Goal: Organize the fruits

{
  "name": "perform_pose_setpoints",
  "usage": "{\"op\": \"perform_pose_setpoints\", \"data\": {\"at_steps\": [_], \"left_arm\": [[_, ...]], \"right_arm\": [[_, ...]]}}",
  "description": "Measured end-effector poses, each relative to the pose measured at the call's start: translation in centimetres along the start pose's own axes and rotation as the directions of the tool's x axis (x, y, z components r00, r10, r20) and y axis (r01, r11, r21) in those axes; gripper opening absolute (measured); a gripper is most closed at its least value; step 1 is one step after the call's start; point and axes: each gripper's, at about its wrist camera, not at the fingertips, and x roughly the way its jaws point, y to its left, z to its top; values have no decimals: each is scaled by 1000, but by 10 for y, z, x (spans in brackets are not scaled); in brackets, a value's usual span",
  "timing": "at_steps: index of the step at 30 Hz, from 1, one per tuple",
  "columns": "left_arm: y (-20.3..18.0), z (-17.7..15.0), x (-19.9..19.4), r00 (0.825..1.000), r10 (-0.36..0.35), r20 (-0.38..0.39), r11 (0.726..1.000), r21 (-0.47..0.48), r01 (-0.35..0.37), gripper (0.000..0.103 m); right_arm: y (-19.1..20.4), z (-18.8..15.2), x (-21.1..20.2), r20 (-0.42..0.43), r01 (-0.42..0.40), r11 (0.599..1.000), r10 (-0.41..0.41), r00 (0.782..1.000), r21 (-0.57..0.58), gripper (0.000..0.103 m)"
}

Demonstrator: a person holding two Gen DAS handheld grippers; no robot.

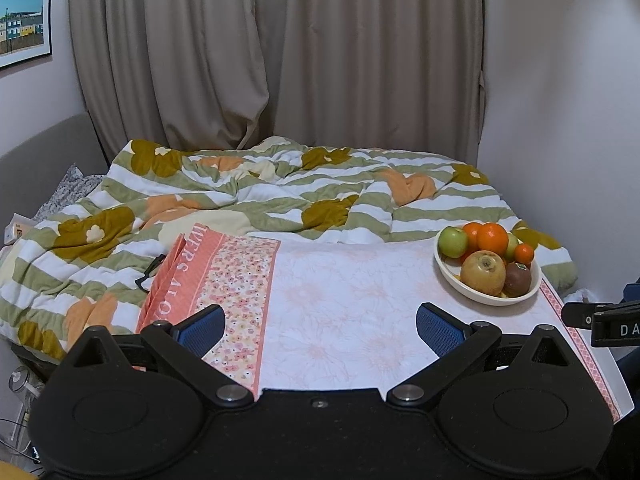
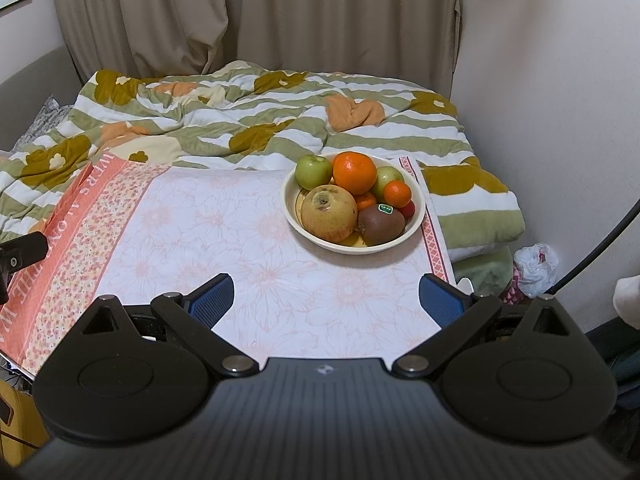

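A cream bowl full of fruit stands at the far right of a table covered by a pink floral cloth. In it lie a green apple, a big orange, a small mandarin, a tan pear and a brown kiwi. The bowl also shows in the left wrist view. My right gripper is open and empty, short of the bowl. My left gripper is open and empty, left of the bowl.
A bed with a striped floral duvet lies behind the table, curtains beyond it. The wall is close on the right. A white plastic bag lies on the floor at right.
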Motion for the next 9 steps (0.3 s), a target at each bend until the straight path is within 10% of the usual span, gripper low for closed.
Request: {"op": "perform_pose_setpoints", "data": {"at_steps": [9], "left_arm": [[0, -2, -2, 1000, -3, 20, 1000, 1, 3, 103]], "right_arm": [[-1, 0, 0, -1, 0, 1000, 0, 1000, 1, 103]]}}
